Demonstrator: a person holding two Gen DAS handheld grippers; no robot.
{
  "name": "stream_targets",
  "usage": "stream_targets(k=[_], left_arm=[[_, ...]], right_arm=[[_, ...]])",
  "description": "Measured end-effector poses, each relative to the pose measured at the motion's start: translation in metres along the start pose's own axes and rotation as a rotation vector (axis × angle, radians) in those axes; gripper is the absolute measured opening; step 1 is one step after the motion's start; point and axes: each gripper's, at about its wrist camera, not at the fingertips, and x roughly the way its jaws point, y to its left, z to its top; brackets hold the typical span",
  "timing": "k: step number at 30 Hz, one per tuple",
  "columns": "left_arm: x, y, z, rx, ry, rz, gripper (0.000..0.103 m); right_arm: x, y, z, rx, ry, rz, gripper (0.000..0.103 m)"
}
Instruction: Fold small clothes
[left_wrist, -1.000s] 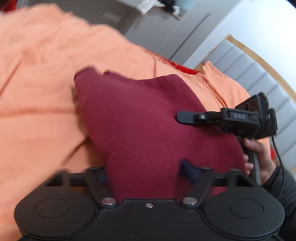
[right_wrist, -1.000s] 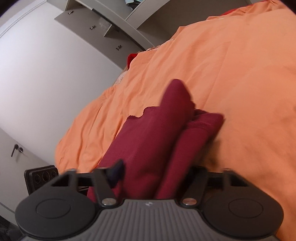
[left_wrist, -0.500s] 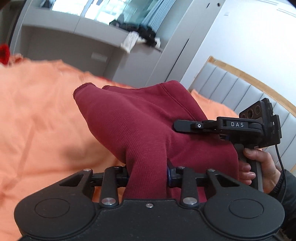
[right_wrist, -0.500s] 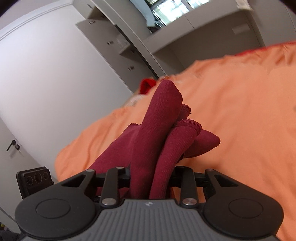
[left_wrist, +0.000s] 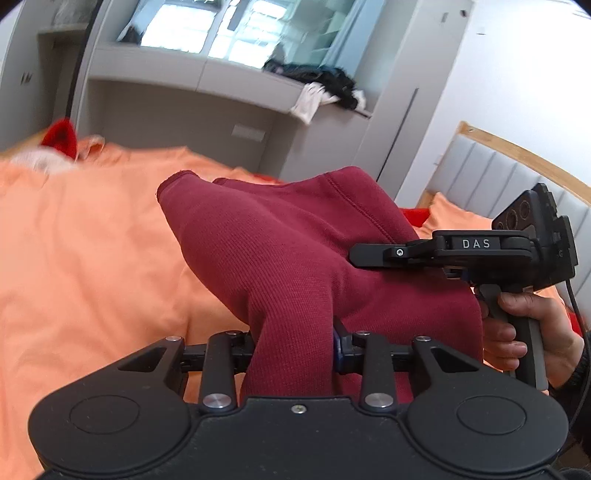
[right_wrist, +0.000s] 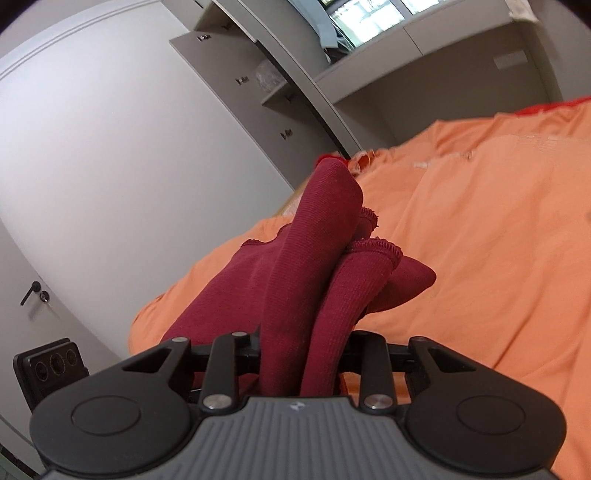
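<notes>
With the left gripper (left_wrist: 295, 354) and right gripper (right_wrist: 303, 354) each clenched on a bunch of the maroon garment (left_wrist: 295, 251) – lifted above the orange bedspread (left_wrist: 81, 258) – keep both grips firm and level so the cloth hangs evenly before laying it down on the bedspread.

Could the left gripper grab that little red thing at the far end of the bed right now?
Probably not: the left gripper has its jaws clamped on the maroon garment, and the red thing lies far across the orange bedspread.

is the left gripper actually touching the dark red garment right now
Touching. In the left wrist view the left gripper has its jaws closed on a bunched fold of the dark red garment, fabric pinched between both pads.
</notes>
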Motion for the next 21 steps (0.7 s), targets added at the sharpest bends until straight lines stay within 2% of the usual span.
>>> stream_targets(k=[5, 13, 16, 17, 18, 19, 20, 21], left_arm=[[0.014, 0.028, -0.01, -0.06, 0.056, 0.022, 0.035], [0.05, 0.052, -0.031, -0.134, 0.168, 0.011, 0.035], [0.065, 0.054, -0.04, -0.123, 0.208, 0.036, 0.043], [0.069, 0.053, -0.043, -0.119, 0.215, 0.057, 0.053], [0.07, 0.051, -0.045, -0.101, 0.217, 0.088, 0.064], [0.07, 0.05, -0.046, -0.072, 0.211, 0.12, 0.071], [0.068, 0.049, -0.047, -0.043, 0.203, 0.158, 0.083], [0.062, 0.047, -0.047, -0.015, 0.195, 0.201, 0.088]], right_arm=[[0.039, -0.008, -0.008, 0.03, 0.045, -0.033, 0.032], [0.075, -0.054, -0.023, 0.146, 0.122, -0.061, 0.032], [0.085, -0.075, -0.032, 0.188, 0.151, -0.069, 0.033], [0.087, -0.08, -0.036, 0.2, 0.156, -0.071, 0.037], [0.089, -0.086, -0.038, 0.217, 0.159, -0.074, 0.05], [0.09, -0.092, -0.039, 0.24, 0.158, -0.088, 0.059], [0.09, -0.093, -0.039, 0.259, 0.156, -0.101, 0.08], [0.083, -0.093, -0.041, 0.272, 0.137, -0.097, 0.087]])
